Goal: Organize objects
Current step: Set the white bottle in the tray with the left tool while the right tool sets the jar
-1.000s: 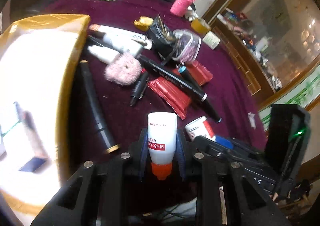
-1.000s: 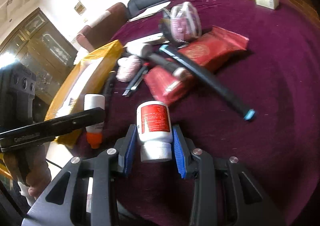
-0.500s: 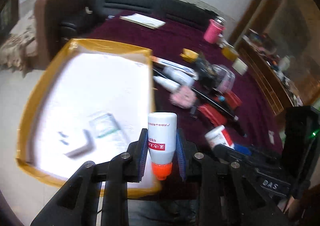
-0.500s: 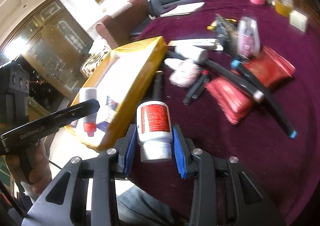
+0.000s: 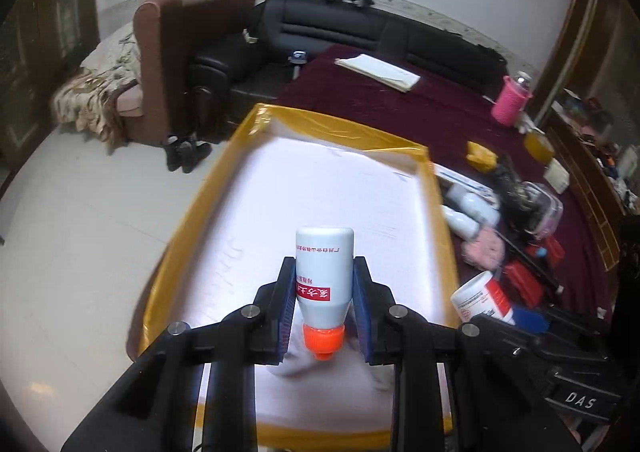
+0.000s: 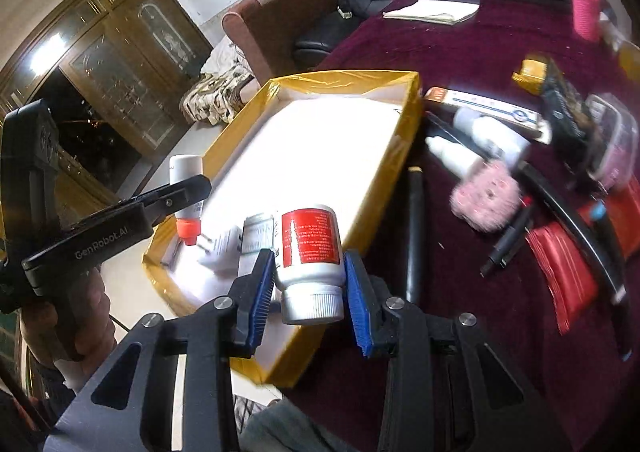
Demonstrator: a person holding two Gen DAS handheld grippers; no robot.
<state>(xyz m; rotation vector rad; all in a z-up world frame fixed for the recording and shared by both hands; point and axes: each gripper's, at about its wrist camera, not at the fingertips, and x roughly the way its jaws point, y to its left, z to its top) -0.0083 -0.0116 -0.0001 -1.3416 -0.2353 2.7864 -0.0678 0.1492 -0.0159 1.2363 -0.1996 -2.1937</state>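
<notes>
- Table, maroon cloth: bore the box on its left side and loose clutter on its right.
- Box, yellow-taped rim, white floor: two small white items lay at its near end in the right wrist view.
- Left gripper: pads closed on the orange-capped squeeze bottle, cap toward the camera, held above the box floor.
- Right gripper: pads closed on the red-labelled white bottle, cap toward the camera, over the box's near right edge.
- Pink fluffy item: lay on the cloth, right of the box, blurred.
- Red packet: lay beside long black pens.
</notes>
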